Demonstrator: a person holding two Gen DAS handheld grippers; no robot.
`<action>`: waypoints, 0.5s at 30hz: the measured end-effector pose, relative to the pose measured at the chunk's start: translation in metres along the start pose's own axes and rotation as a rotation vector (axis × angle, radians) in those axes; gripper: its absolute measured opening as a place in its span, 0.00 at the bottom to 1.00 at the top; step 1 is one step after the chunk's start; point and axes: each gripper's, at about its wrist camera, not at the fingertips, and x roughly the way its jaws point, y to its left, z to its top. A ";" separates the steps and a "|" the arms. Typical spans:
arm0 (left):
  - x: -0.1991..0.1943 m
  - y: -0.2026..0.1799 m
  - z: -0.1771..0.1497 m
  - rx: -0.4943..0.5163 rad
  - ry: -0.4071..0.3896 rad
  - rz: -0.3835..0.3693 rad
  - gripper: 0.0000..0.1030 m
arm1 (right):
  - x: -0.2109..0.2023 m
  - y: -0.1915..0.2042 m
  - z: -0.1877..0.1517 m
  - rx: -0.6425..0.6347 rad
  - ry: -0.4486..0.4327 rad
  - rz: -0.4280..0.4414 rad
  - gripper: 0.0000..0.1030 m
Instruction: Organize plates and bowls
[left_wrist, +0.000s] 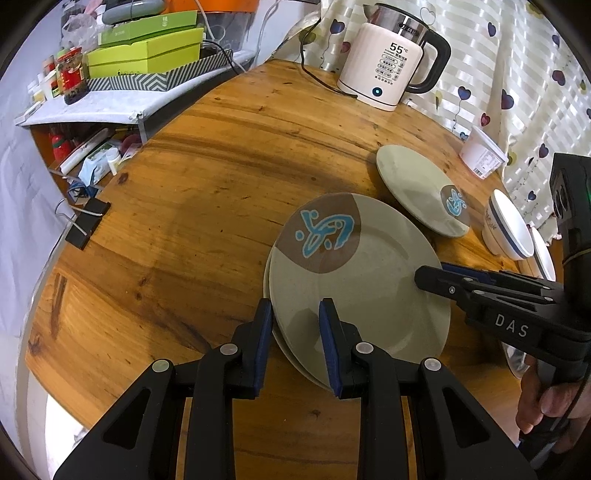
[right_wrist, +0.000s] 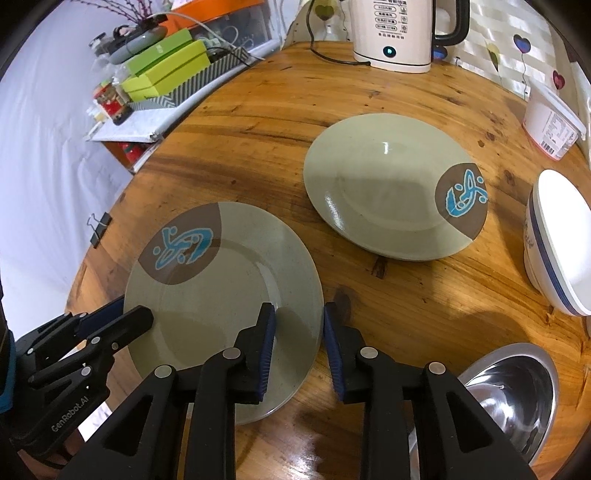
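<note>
Left tongs (left_wrist: 295, 328) are straddling the near rim of the stacked plates (left_wrist: 354, 280) in the left wrist view, jaws apart, not clamping. Right tongs (left_wrist: 430, 275) are reaching over the stack's right edge. Second plate (left_wrist: 413, 184) and white bowl (left_wrist: 508, 225) are sitting further back on the tabletop (left_wrist: 221, 184), kettle (left_wrist: 384, 59) behind.

Right wrist view: right tongs (right_wrist: 299, 332) are gaping across the plate rim, released. Steel bowl (right_wrist: 509, 391) is lying at lower right.

We see grey-green plates (right_wrist: 221, 295) with brown patches and blue motifs, a white bowl (right_wrist: 557, 240) striped blue, and an orange-brown bench (right_wrist: 258, 129).
</note>
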 end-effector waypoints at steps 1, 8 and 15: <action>0.000 0.001 0.000 -0.001 -0.001 -0.002 0.26 | 0.000 0.000 0.000 -0.001 0.001 0.002 0.26; -0.004 0.006 0.001 -0.020 -0.026 -0.022 0.26 | -0.003 0.001 -0.002 -0.008 -0.020 0.004 0.26; -0.003 0.007 0.003 -0.023 -0.026 -0.023 0.26 | -0.004 0.001 -0.004 -0.013 -0.029 0.001 0.26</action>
